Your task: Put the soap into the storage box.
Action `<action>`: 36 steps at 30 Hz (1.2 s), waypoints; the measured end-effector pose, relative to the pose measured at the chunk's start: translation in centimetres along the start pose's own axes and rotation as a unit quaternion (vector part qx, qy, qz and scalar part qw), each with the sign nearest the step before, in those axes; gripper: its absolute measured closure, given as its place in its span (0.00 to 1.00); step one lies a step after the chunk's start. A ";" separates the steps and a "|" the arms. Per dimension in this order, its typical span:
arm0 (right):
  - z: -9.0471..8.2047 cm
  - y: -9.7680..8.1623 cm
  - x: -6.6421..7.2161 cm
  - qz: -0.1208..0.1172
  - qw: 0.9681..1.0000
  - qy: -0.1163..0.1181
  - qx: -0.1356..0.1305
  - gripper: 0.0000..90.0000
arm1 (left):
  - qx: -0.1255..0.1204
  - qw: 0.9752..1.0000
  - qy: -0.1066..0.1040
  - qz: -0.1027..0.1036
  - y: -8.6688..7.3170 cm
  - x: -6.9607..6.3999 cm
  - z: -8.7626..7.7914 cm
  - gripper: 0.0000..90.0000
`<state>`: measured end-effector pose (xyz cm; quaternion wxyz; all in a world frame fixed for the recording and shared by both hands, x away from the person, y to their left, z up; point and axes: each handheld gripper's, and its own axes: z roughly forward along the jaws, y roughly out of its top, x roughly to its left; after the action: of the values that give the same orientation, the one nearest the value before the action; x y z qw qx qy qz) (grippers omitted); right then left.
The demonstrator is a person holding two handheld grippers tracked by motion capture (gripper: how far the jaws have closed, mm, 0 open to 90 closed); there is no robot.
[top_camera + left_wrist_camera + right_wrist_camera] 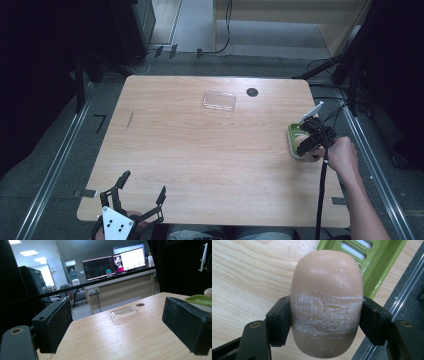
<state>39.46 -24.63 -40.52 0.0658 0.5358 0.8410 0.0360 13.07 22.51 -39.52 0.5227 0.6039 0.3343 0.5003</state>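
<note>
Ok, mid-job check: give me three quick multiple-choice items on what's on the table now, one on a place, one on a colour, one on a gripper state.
1. Where does the clear plastic lid lie on the table?
A. at the near left corner
B. toward the far edge, near the middle
C. inside the soap dish

2. What colour is the soap dish?
A. green
B. red
C. blue

3. How do the right gripper jaws stand?
A. wide open over bare wood
B. shut on the clear lid
C. shut on the bar of soap

Answers:
1 B: the high view shows it lying alone toward the far edge, beside a dark round spot.
2 A: its slotted tray shows bright green in the right gripper view.
3 C: both pads press the sides of the peach bar there.
</note>
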 end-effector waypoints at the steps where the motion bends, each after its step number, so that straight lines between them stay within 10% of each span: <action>1: 0.1 0.1 0.0 0.000 1.000 0.000 -0.002 0.37 | 0.000 1.000 0.000 0.000 0.0 0.0 0.0 0.11; 36: 0.8 3.2 -2.3 0.057 0.998 0.017 -0.014 0.37 | 0.000 1.000 0.001 -0.002 0.0 0.0 0.0 0.11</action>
<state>43.41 -25.33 -40.73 0.0570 0.5808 0.8098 0.0605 13.08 22.53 -39.53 0.5231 0.6031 0.3357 0.4999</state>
